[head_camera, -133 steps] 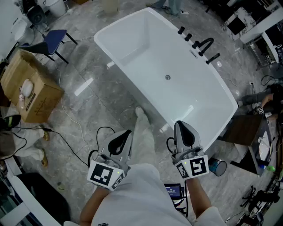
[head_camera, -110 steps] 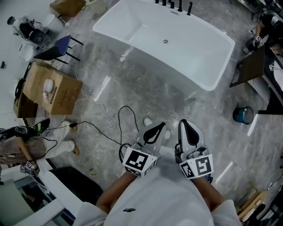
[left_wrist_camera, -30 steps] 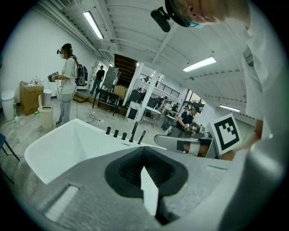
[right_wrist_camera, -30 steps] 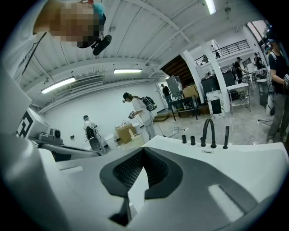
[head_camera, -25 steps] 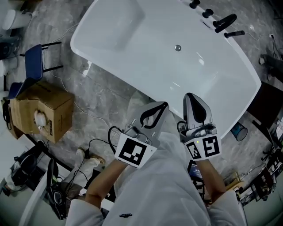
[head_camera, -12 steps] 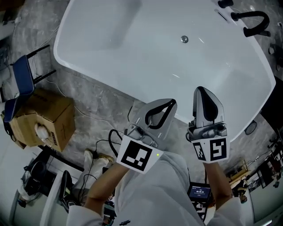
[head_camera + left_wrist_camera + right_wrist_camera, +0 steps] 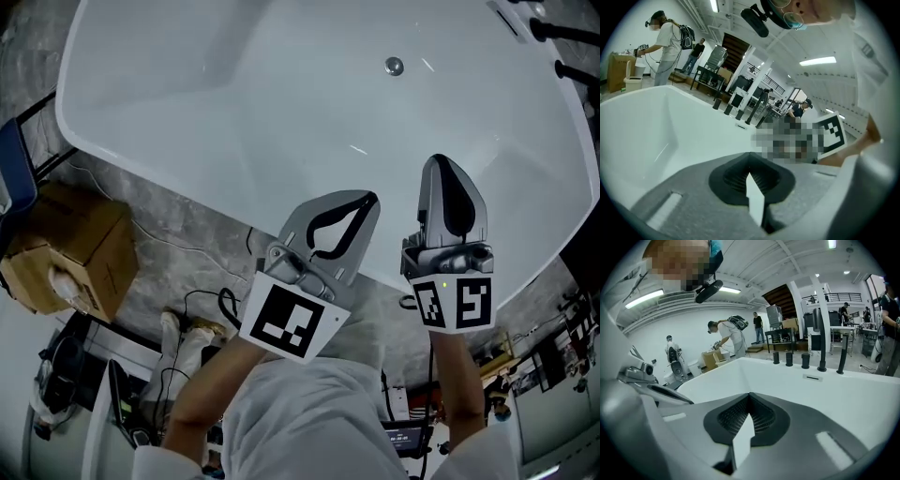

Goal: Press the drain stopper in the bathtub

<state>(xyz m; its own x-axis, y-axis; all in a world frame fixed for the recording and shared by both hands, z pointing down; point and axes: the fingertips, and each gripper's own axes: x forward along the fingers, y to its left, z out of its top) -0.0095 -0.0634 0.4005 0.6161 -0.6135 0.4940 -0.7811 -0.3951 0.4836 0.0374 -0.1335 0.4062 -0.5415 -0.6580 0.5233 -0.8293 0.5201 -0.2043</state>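
Observation:
The white bathtub (image 7: 187, 122) fills the upper head view. Its small round metal drain stopper (image 7: 394, 66) sits on the tub floor toward the far side. My left gripper (image 7: 359, 201) is shut and empty, its tip over the tub's near rim. Beside it, my right gripper (image 7: 442, 167) is also shut and empty, reaching a little further over the tub's inside, well short of the stopper. In the left gripper view the left gripper (image 7: 750, 165) faces the tub's basin. The right gripper (image 7: 749, 397) faces it too in the right gripper view. The stopper is hidden in both gripper views.
Black faucet fittings (image 7: 562, 33) stand on the tub's far rim, also seen as faucet posts (image 7: 820, 352). A cardboard box (image 7: 66, 248) and loose cables (image 7: 202, 300) lie on the marble floor at left. A person with a backpack (image 7: 729, 341) stands beyond the tub.
The tub has drawn closer and larger in the head view. Both grippers have come forward from over the floor to over the tub's near rim, staying shut.

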